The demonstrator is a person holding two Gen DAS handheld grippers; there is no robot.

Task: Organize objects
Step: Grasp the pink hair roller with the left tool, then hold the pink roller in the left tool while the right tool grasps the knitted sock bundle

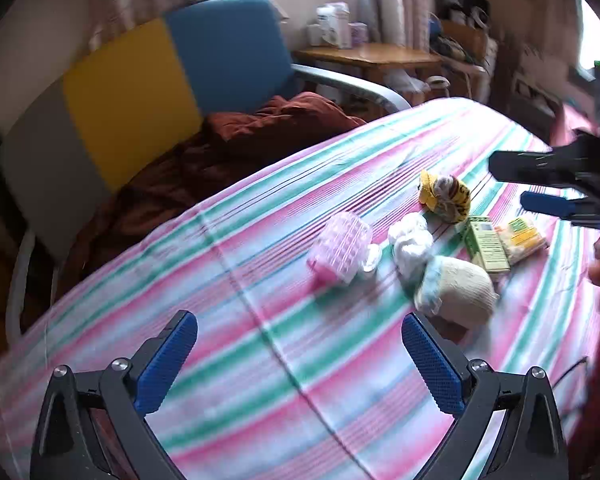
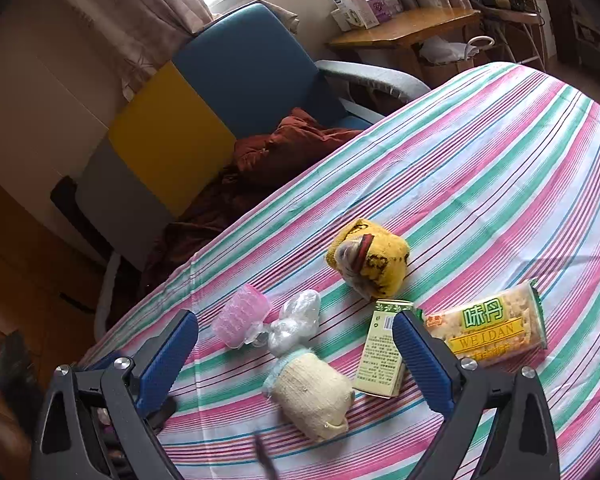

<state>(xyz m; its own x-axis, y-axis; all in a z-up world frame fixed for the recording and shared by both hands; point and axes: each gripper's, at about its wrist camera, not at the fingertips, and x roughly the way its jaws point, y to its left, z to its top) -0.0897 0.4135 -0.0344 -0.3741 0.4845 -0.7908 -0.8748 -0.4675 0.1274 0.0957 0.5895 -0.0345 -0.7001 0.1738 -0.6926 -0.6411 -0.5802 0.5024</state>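
Over the striped tablecloth (image 2: 480, 168) | my left gripper (image 1: 300, 364) hovers, jaws wide, empty | my right gripper (image 2: 296, 360) likewise spread above cream sock bundle (image 2: 312, 396) | green box (image 2: 382, 354) at 1 o'clock, yellow sock bundle (image 2: 370, 256) at 12.

Both cameras look forward and down over the striped cloth (image 1: 284, 352) toward the chair (image 1: 152, 80), the right one nearer to the objects, the left one somewhat blurred, and both share the cream sock (image 1: 458, 290) (image 2: 310, 394).
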